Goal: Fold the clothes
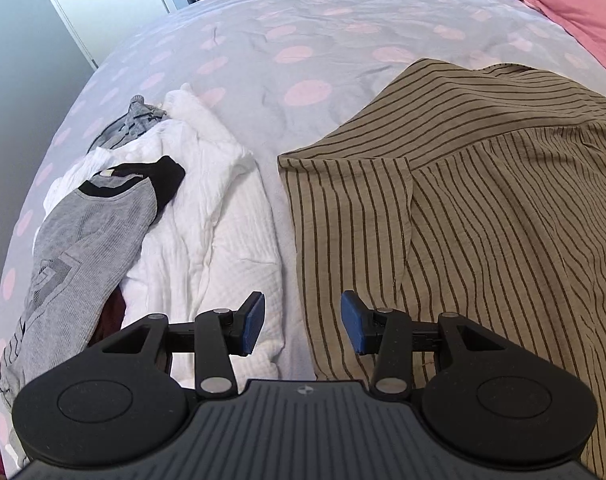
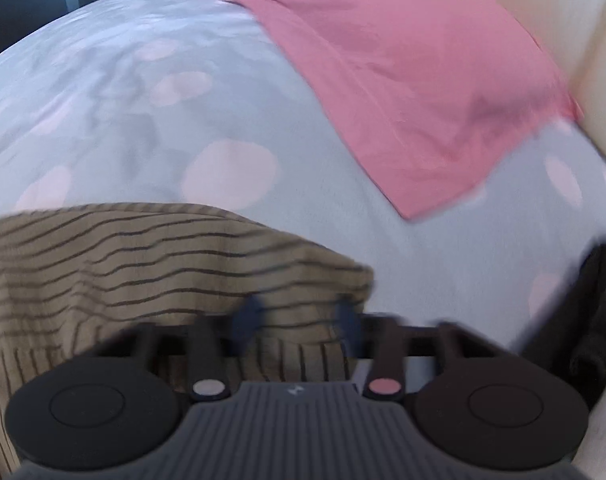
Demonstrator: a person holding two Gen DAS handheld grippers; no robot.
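I'm holding my left gripper (image 1: pixel 303 322) with its blue pads spread wide apart and nothing between them, hanging over the strip of bed between two lots of clothing. Just under and to the right of its right pad, the near edge of the striped brown shirt (image 1: pixel 463 208) is lying flat, a sleeve folded across its left side. My right gripper (image 2: pixel 297 318) is blurring in its own view, jaws looking parted with no cloth visibly pinched, though the blur is keeping me from being sure; it's hovering right over the shirt's near right corner (image 2: pixel 343 280).

Off to the left of my left gripper, a white garment (image 1: pixel 215 208) is lying rumpled with a grey and black top (image 1: pixel 91 224) draped over it, and a small grey piece (image 1: pixel 139 118) is bunching just beyond. Ahead of both tools, the dotted bedspread (image 1: pixel 303 40) is stretching away, and a pink pillow (image 2: pixel 403 80) is sitting far ahead and right of my right gripper.

Judging it: whether the shirt is partway folded or just laid out, I can't settle. For any fold here, I'm wanting both grippers pinching matching corners through every layer, lifting level, keeping the stripes parallel, and laying the cloth down slowly so no crease is getting trapped
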